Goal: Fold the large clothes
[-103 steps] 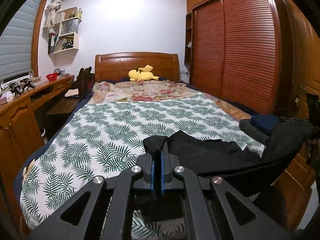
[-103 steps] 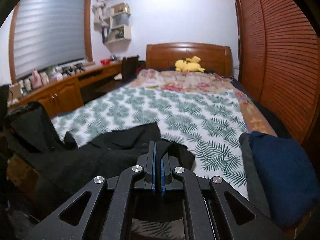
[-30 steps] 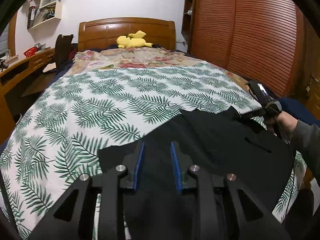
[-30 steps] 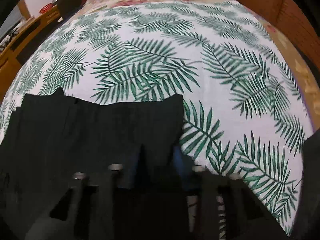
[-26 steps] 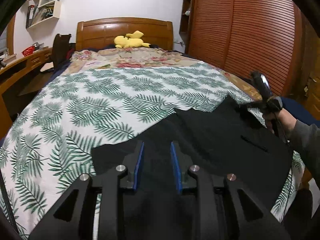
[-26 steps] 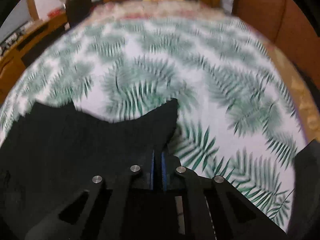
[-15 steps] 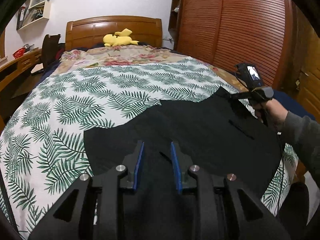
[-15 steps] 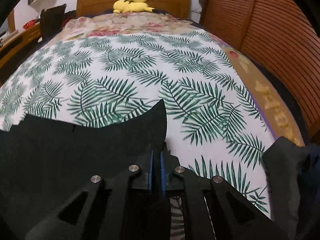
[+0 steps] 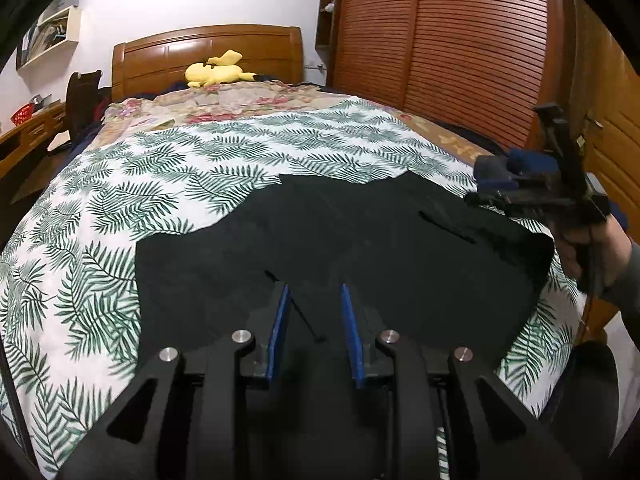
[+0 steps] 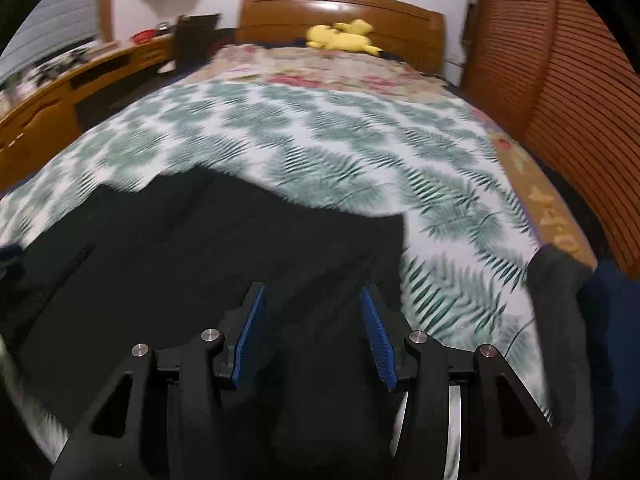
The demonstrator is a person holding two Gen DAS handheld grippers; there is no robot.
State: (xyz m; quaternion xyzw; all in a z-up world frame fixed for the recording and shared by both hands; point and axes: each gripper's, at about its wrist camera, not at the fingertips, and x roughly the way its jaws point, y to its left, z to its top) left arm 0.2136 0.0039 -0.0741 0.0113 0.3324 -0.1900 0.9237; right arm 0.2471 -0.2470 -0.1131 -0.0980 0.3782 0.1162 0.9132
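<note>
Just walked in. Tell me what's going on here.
A person with a handheld gripper in each hand is folding a black garment laid flat on the leaf-print bedspread. The left gripper and right gripper both hang open over the cloth, gripping nothing. No fold is visible yet.

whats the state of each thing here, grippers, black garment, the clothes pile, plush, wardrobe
left gripper: open, over the garment, holding nothing
right gripper: open, over the garment, holding nothing
black garment: spread flat on the bedspread, unfolded
bedspread: laid over the bed, leaf print up
clothes pile: heaped at the bed's right edge
plush: lying by the headboard
wardrobe: slatted doors shut
</note>
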